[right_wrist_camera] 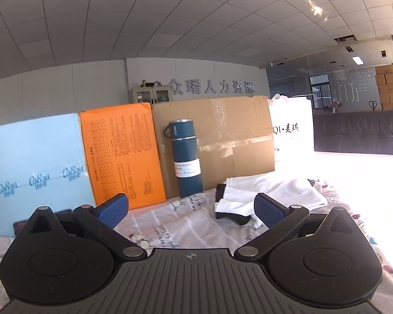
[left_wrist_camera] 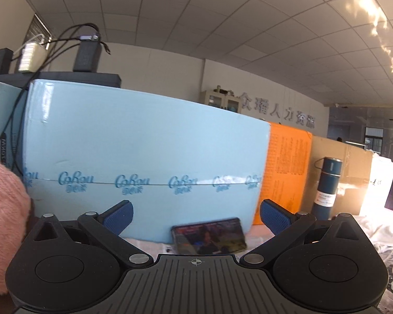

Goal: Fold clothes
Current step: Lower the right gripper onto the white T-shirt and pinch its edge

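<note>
Left tool (left_wrist_camera: 196, 216) and right tool (right_wrist_camera: 191, 209) both hung spread, gripping nothing; white clothes (right_wrist_camera: 269, 193) lay at the right tool's one o'clock

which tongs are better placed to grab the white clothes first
Probably the right tongs: they are open and the white clothes lie just ahead of their right-hand finger. The left tongs, also open, face the phone and blue box.
</note>
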The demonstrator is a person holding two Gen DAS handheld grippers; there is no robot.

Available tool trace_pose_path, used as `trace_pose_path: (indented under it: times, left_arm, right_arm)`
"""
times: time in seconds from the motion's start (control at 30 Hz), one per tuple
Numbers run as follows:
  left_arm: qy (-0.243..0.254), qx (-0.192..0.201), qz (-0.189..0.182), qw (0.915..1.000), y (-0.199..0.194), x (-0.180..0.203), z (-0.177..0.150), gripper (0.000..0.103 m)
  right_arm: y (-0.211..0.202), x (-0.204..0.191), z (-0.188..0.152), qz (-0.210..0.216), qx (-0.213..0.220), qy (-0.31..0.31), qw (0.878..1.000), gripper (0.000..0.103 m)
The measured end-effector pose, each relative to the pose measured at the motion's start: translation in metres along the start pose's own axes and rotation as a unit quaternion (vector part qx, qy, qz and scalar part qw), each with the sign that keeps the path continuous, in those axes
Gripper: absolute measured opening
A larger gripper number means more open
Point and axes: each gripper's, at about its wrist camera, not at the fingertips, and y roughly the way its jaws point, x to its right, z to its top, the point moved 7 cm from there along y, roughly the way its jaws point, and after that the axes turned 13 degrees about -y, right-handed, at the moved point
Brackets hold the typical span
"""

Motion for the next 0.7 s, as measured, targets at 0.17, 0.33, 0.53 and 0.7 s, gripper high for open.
trace_pose_path:
  times: [0.17,0.33,0.53,0.7]
  left_arm:
    - [0.041,-0.006,-0.046,0.9981,0.033,0.064,0.018,0.103]
    - [0.032,-0.040,-0.092,0.9944,0.062,0.123,0.032,0.103]
    - [-0.108,-0.158,-0.130,0.9729,0.111,0.143,-0.004,0.103]
    - [-0.125,-0.211,-0.134,0.9602,0.138,0.161,-0.042,0.103]
  right_arm:
    - [0.038,0.038,-0.010,-0.023,-0.048,-0.032,0.998,0.100]
    - [0.082,0.055,-0.015,-0.014,-0.075,-0.047,0.996,0.100]
    - [0.147,0.039,-0.032,0.013,-0.127,-0.086,0.988,0.100]
    - [0.191,0.034,-0.040,-0.001,-0.148,-0.099,0.984,0.098]
